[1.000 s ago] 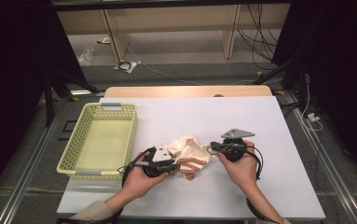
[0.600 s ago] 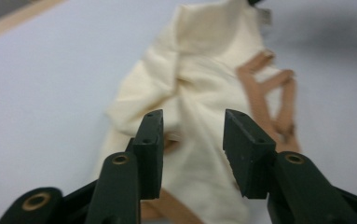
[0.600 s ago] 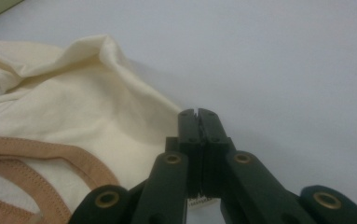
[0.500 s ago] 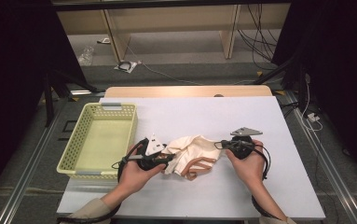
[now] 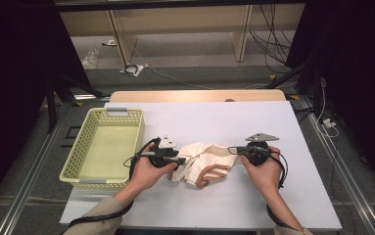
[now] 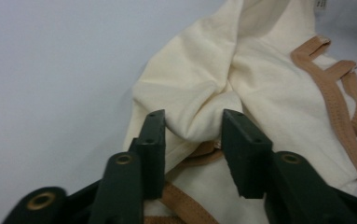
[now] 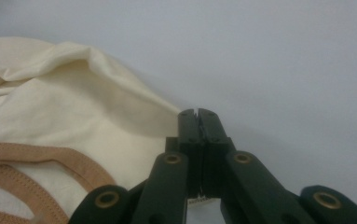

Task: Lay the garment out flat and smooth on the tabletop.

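Observation:
A cream garment with tan trim lies crumpled on the white table between my two grippers. My left gripper is at its left end. In the left gripper view a bulging fold of the garment sits between the jaws of the left gripper. The jaws have just been closing and are still parted around the fold. My right gripper is at the garment's right edge. In the right gripper view that gripper is shut, with a thin sliver of the garment showing between the pads.
A pale yellow mesh basket stands on the table to the left of my left hand. Bare table lies beyond and to the right of the garment. Cables trail from both grippers toward the near edge.
The garment has been drawn out from a tight bunch into a wider spread. My right hand moved right with its edge, and my left gripper shifted at the left end.

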`<state>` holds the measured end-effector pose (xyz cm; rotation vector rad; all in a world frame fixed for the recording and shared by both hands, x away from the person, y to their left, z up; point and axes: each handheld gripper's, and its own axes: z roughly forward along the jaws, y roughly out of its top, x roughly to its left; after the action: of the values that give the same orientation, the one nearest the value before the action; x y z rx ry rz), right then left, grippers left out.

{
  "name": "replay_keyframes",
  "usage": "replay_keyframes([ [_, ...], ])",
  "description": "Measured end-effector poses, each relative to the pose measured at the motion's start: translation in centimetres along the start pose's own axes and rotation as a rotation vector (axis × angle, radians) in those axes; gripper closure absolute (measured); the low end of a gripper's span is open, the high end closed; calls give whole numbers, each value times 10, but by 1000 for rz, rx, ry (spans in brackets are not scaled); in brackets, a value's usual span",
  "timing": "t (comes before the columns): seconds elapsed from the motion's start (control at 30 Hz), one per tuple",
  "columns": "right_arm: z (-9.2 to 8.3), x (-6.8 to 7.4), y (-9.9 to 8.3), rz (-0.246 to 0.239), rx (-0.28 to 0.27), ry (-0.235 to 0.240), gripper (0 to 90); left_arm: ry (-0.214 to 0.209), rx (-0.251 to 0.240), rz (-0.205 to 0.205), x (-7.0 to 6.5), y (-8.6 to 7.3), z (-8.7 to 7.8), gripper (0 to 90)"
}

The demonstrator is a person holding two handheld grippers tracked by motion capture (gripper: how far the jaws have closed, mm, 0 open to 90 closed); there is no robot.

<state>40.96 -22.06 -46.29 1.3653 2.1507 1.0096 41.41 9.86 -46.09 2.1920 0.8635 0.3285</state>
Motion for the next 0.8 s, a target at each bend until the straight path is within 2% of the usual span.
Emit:
replay_keyframes([
  [0.03, 0, -1, 0, 4, 1, 1, 900, 0, 14, -14, 0, 1, 1, 641],
  [0.1, 0, -1, -1, 3, 2, 2, 900, 2, 19, -38, 1, 2, 1, 769],
  [0.13, 0, -2, -1, 3, 2, 2, 900, 7, 20, -35, 2, 4, 1, 828],
  [0.17, 0, -2, -1, 7, 2, 3, 900, 13, 18, -36, 2, 6, -1, 843],
  [0.37, -1, -4, -1, 13, 9, 11, 899, 39, -20, -46, 11, 21, -8, 852],
  [0.47, -3, -6, 0, 8, 4, 10, 899, 67, -43, -56, 17, 30, -8, 851],
  [0.6, -5, -9, 1, 12, 0, 5, 899, 106, -55, -64, 27, 40, -5, 851],
  [0.8, -4, -19, 2, 30, -4, -7, 899, 139, -61, -80, 37, 53, 6, 849],
])
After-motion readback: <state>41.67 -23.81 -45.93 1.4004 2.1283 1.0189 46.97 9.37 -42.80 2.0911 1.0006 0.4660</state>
